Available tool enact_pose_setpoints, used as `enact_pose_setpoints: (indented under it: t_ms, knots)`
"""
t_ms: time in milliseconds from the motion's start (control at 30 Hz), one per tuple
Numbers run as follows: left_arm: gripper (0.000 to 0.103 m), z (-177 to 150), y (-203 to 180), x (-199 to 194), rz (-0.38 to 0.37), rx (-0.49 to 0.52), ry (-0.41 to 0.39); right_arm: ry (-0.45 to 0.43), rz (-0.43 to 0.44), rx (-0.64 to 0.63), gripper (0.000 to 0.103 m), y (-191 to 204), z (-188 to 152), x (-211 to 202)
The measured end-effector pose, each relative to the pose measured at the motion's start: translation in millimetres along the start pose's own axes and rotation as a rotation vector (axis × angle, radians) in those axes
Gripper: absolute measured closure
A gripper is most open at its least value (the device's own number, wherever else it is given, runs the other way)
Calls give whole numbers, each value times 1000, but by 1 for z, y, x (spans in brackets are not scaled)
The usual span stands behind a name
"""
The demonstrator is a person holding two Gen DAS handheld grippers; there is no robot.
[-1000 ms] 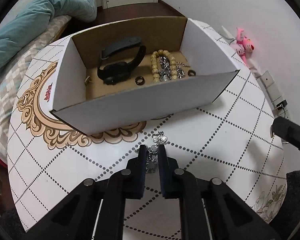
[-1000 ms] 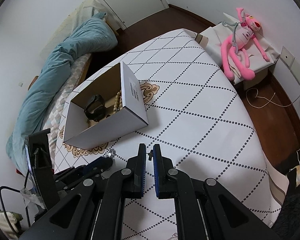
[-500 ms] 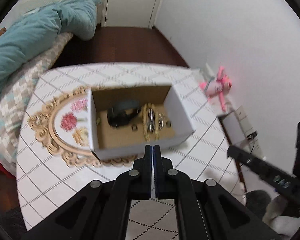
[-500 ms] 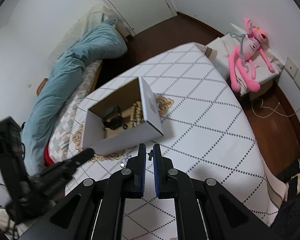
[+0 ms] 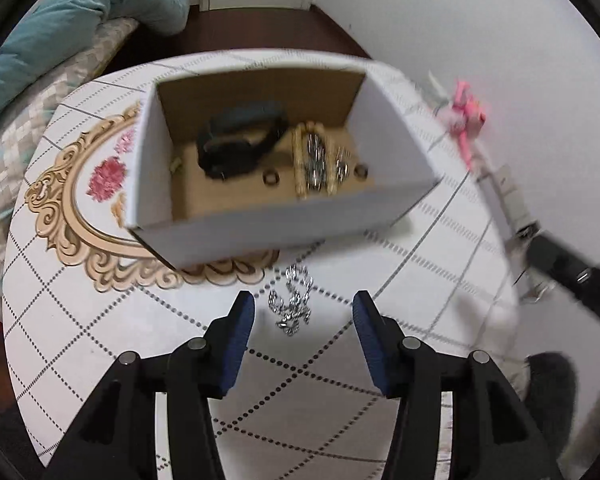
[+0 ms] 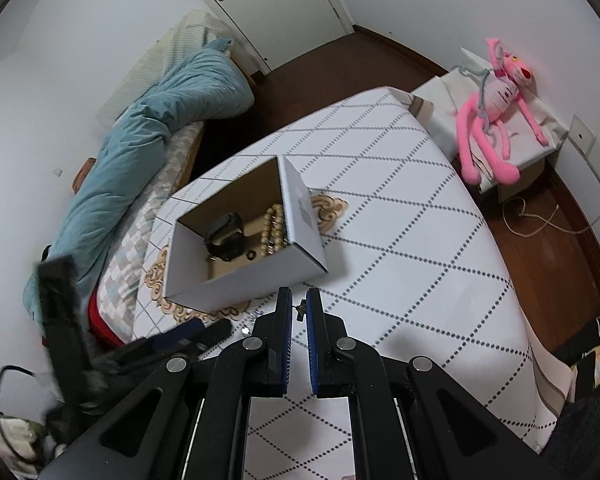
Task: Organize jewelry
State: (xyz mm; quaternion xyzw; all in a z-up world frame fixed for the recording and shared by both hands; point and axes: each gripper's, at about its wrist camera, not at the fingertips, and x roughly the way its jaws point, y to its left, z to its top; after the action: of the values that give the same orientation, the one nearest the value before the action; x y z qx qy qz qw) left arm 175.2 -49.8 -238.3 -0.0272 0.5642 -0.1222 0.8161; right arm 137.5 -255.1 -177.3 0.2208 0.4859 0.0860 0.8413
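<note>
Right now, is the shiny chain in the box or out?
Out. The silver chain lies on the tablecloth in front of the box, between the open left gripper fingers.

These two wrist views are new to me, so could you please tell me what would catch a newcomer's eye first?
The open cardboard box at mid-table draws the eye, with a black watch and a beaded bracelet inside. A silver chain lies on the tablecloth just in front of it, between the spread fingers of the left gripper. By the wall sits a pink plush toy.
</note>
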Motion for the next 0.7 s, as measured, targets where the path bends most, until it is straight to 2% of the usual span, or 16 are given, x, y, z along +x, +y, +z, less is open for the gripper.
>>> enact_pose_setpoints:
  t_ms: [167,233,333,367,400,433,533,600,700]
  knots:
    - [55,-5,-11,25,107,55,36,8,-18,25,96,-14,0,5]
    - [55,-5,-17,27,142,81,18,7,-23,29,96,-16,0,6]
    - [56,-6,-20,29,149,92,9,9,-23,35,96,-18,1,7]
    - [61,-5,-22,29,147,94,8,9,-22,37,96,-18,1,8]
    - [82,-5,-23,28,146,101,4,10,-22,38,96,-18,1,8]
    - [95,-4,-24,27,144,105,3,10,-21,40,96,-19,1,9]
    - [94,-2,-23,26,136,95,0,15,-17,48,96,-20,1,11]
    - [99,-2,-17,24,113,71,-8,16,-15,50,96,-20,1,12]
    - [99,-6,-11,21,90,46,-7,12,-14,50,96,-21,1,11]
